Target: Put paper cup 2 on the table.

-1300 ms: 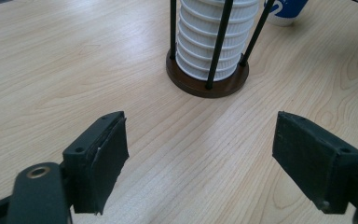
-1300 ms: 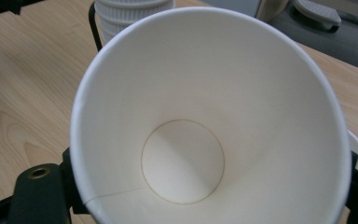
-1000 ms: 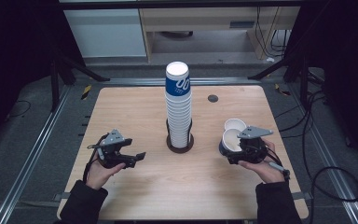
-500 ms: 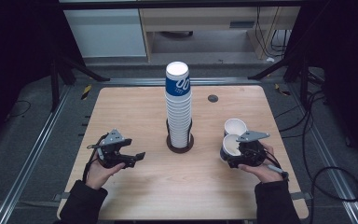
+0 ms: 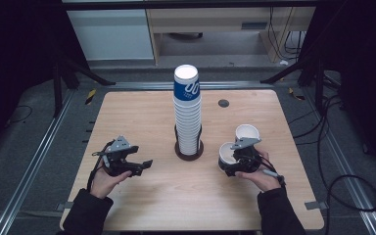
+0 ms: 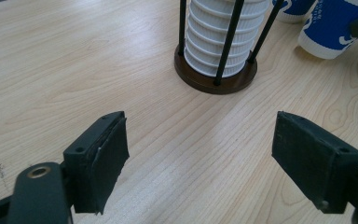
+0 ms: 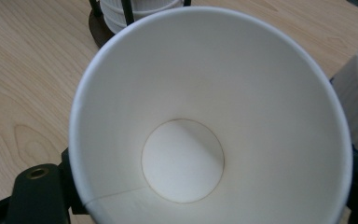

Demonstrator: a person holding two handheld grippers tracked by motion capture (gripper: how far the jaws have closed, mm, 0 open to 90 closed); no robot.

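Dim studio, pale wooden table (image 5: 142, 112): a tall stack of paper cups (image 5: 186, 112) stands in its round holder (image 5: 189, 151) at centre. To its right, the right gripper (image 5: 231, 164) is clamped around a single paper cup (image 7: 205, 121), mouth up, low over the wood and just beside a second cup (image 5: 247, 133) already standing there. The left gripper (image 5: 144, 165) waits on the other side, jaws wide apart and empty. Set down too close, the held cup could nudge its neighbour over; too firm a squeeze might crumple its thin wall.
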